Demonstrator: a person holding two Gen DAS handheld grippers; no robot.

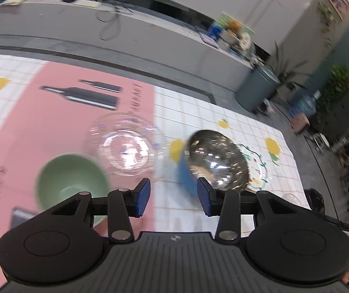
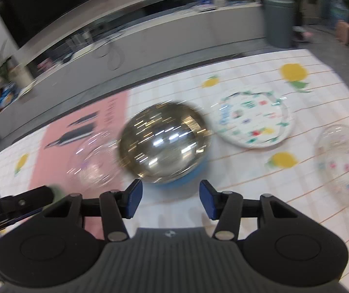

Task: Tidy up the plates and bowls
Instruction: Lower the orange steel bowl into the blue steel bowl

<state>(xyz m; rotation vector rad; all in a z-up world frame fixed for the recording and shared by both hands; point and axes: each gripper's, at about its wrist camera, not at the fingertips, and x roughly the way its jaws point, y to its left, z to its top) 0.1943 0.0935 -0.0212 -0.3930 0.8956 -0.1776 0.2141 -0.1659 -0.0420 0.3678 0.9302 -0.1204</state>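
While blur hides detail: one steel bowl (image 2: 164, 141) (blue outside), one patterned plate (image 2: 253, 119).

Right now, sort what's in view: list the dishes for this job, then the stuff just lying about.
For the job: green bowl, clear glass bowl, steel bowl, patterned plate, clear patterned bowl.

Lying about: grey bin, counter clutter, potted plants.

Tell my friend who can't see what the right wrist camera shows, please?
The open right gripper hovers empty above a shiny metal bowl with a blue outside on a lemon-print tablecloth. A patterned plate lies beyond to the right, a clear glass bowl to the left and another clear dish far right.
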